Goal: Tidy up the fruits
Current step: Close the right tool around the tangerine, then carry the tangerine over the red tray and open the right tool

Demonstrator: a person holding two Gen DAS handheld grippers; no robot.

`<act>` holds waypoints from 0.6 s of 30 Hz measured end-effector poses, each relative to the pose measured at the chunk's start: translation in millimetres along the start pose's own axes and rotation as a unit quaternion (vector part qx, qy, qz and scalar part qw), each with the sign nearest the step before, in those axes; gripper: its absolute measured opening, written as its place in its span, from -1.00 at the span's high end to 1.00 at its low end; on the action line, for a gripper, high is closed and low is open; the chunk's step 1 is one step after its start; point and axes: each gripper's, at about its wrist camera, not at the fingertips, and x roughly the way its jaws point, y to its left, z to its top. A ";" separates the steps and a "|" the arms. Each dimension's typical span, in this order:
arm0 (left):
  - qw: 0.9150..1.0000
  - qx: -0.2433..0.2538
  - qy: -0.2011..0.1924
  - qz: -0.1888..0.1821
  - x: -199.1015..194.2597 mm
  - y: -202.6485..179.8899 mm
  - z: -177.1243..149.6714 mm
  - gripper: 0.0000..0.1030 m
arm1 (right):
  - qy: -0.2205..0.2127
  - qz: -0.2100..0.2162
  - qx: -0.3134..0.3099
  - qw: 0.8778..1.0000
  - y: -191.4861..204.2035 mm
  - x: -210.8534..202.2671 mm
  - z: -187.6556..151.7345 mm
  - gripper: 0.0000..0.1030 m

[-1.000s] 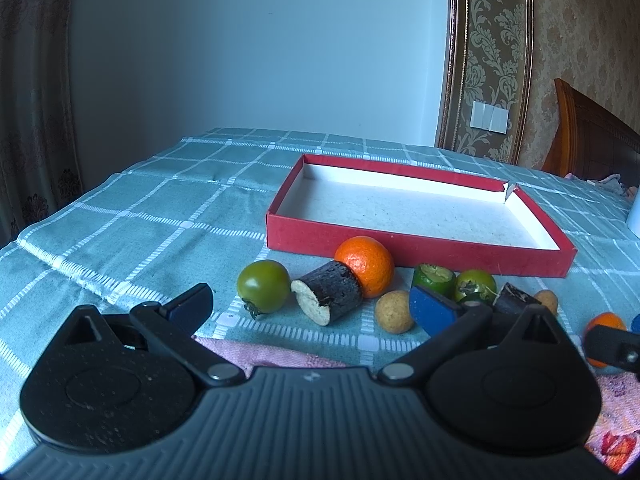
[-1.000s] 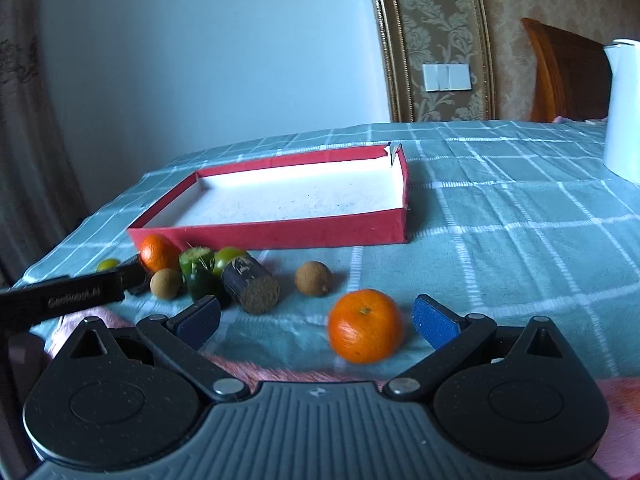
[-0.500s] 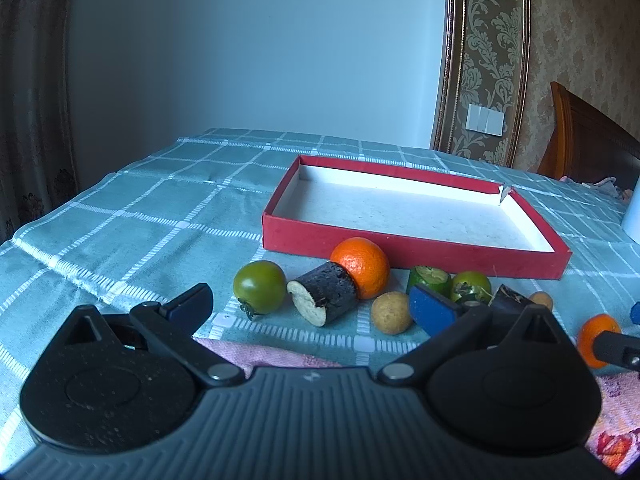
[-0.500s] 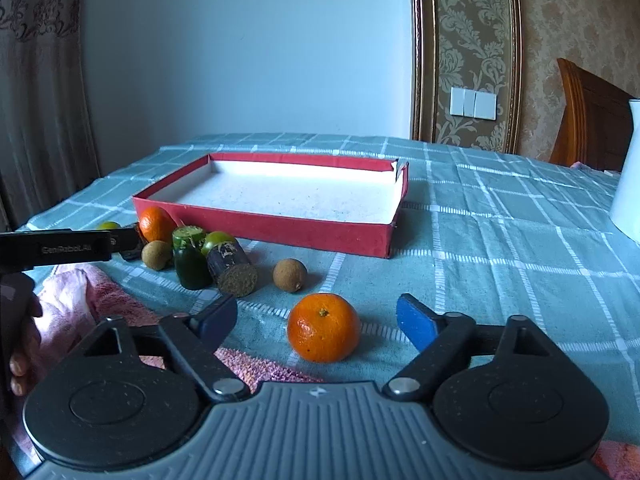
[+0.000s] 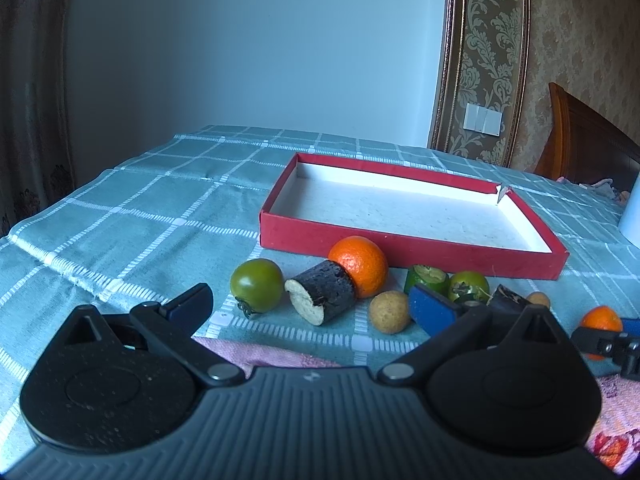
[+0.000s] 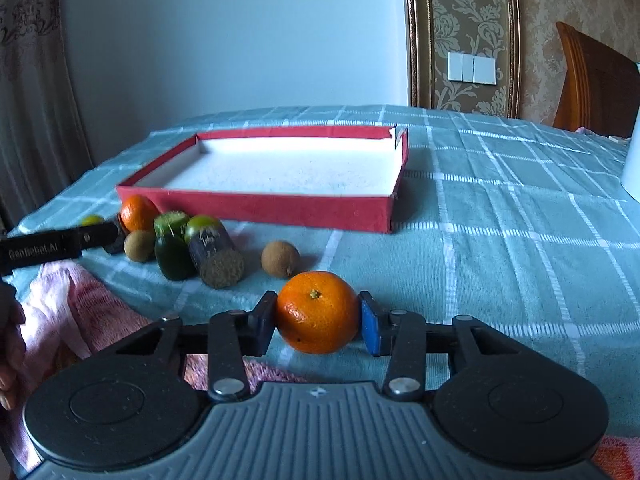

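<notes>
The right hand-held gripper (image 6: 318,322), wide open a second ago, is closing on the mandarin (image 6: 317,312) on the worktop; both pads now touch it. The left hand-held gripper (image 5: 308,304) stays open, empty. Lifting toward the empty red tray (image 6: 256,202) looks next.

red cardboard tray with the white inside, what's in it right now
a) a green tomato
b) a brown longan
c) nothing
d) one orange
c: the red cardboard tray shows only its bare white floor in both views, and every fruit lies on the checked tablecloth in front of it, including the round orange mandarin between the pads of the closing right hand-held gripper.
</notes>
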 end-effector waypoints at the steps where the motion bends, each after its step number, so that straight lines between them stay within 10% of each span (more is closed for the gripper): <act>1: 1.000 0.000 0.000 -0.001 0.2 0.3 0.1 -1.00 | -0.004 0.003 0.002 1.000 0.1 -1.3 3.4 0.18; 11: 1.000 -0.002 0.007 -0.002 1.5 1.5 1.3 -1.00 | -0.079 0.004 -0.014 0.997 3.2 -5.7 79.4 0.18; 18: 1.000 -0.004 0.013 0.003 3.5 1.8 2.2 -1.00 | -0.054 -0.019 -0.002 0.998 -8.2 48.9 108.1 0.18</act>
